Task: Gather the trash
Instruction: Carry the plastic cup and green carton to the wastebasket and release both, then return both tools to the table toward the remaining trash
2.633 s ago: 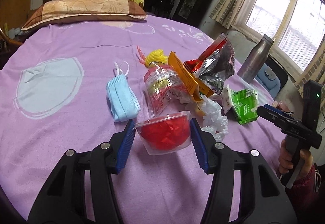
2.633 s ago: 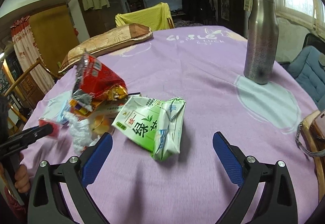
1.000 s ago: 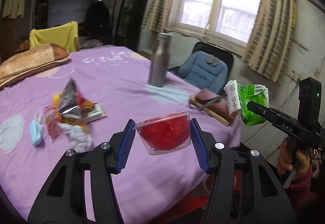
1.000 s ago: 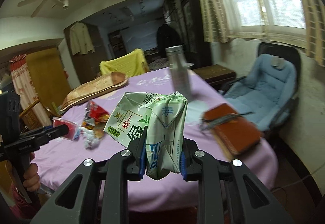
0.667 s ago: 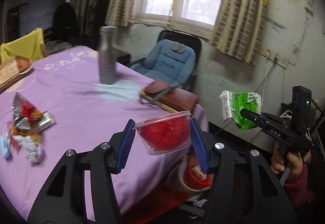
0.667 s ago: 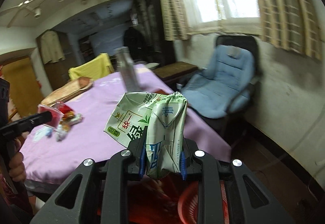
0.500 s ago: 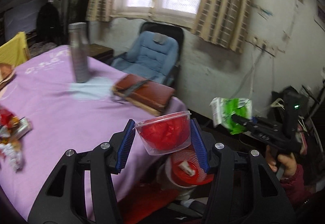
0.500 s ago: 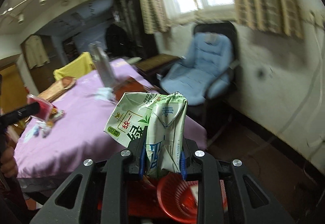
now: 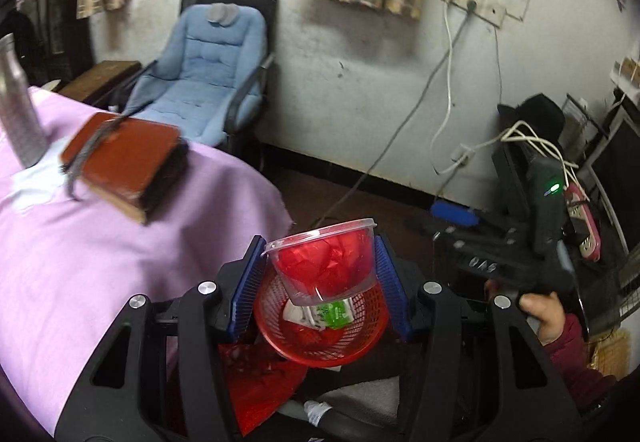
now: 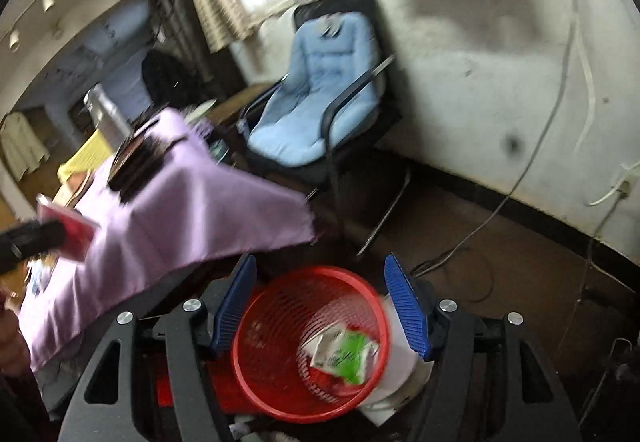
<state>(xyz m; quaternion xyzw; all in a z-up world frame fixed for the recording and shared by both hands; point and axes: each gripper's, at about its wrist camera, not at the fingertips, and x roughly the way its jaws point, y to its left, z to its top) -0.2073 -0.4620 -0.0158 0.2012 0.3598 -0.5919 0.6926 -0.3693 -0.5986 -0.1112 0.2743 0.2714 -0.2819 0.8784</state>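
My left gripper [image 9: 320, 266] is shut on a clear plastic cup [image 9: 324, 258] stuffed with red paper. It hangs over a red mesh basket [image 9: 360, 338] on the floor. A green and white drink carton [image 9: 334, 312] lies inside that basket. In the right wrist view my right gripper [image 10: 320, 302] is above the same basket [image 10: 276, 314]; its jaws are opening and nothing is between them. The carton [image 10: 344, 350] rests against the basket's wall below. The right gripper [image 9: 456, 217] also shows at the right of the left wrist view, held by a hand in a dark red sleeve.
The table with its purple cloth [image 9: 100, 262] ends just left of the basket and bears a brown case [image 9: 124, 157] and a steel bottle [image 9: 16, 101]. A blue padded chair [image 10: 320, 97] stands by the wall. Cables and a power strip [image 9: 584, 217] lie at the right.
Both grippers swung from the table down to the red basket. The right gripper let go of the green carton, which now lies in the basket. The left still holds the cup.
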